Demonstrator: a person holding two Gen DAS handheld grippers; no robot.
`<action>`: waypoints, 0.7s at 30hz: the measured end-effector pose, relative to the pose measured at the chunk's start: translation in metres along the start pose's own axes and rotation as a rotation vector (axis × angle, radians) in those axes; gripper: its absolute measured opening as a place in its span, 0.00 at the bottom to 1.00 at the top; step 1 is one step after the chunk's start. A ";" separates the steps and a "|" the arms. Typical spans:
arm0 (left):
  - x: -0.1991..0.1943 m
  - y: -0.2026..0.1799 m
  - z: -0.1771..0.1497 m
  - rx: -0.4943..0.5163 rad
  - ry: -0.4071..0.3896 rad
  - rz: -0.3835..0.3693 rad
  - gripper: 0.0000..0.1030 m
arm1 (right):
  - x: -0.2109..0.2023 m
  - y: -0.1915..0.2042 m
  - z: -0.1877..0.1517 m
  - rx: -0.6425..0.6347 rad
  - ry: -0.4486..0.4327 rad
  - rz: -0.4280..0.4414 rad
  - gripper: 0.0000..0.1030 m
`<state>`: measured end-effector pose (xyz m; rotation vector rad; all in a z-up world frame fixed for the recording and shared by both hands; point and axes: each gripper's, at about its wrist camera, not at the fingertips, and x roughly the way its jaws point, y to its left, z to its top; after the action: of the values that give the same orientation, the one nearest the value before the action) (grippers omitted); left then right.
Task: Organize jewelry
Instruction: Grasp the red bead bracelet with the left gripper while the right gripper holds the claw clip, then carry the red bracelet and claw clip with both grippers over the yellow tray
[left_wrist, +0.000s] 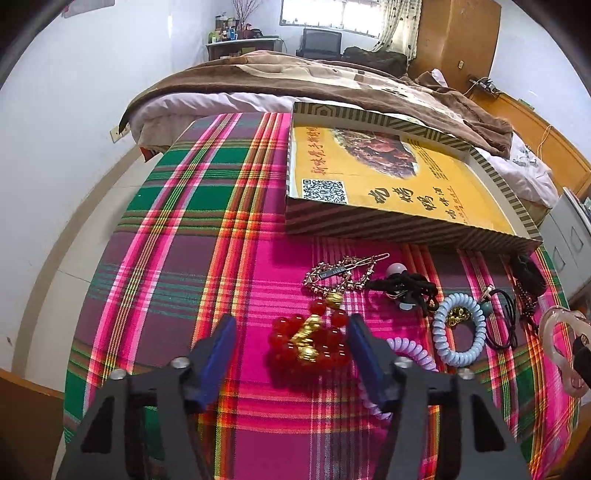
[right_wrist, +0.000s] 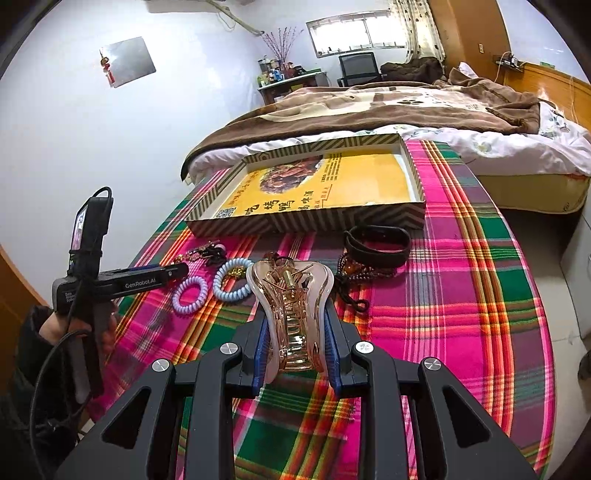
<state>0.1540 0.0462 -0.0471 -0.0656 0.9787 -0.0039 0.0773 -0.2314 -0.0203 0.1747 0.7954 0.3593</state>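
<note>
The right gripper (right_wrist: 295, 332) pinches a clear hair claw (right_wrist: 291, 306); the left gripper (left_wrist: 291, 343) stands spread around a red bead bracelet (left_wrist: 314, 343) on the plaid cloth (left_wrist: 166, 258)

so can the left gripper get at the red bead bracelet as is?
Probably yes. The left gripper is open, and the red bead bracelet lies on the plaid cloth between its fingers with nothing on top. The lilac coil tie crowding its right finger might get pinched.

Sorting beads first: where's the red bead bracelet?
Left wrist view: red bead bracelet lies on the plaid cloth between the open left tool's fingers.
</note>
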 end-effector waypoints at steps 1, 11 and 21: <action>0.000 0.000 0.000 0.000 0.000 -0.005 0.54 | 0.000 0.000 0.001 -0.001 0.000 0.001 0.26; -0.006 0.000 -0.002 -0.008 0.002 -0.016 0.35 | 0.006 0.000 0.004 0.000 0.002 -0.008 0.26; -0.022 0.000 -0.001 -0.007 -0.024 -0.024 0.24 | 0.002 0.001 0.014 -0.001 -0.031 -0.027 0.26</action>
<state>0.1406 0.0472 -0.0291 -0.0837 0.9536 -0.0213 0.0889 -0.2301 -0.0116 0.1678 0.7658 0.3310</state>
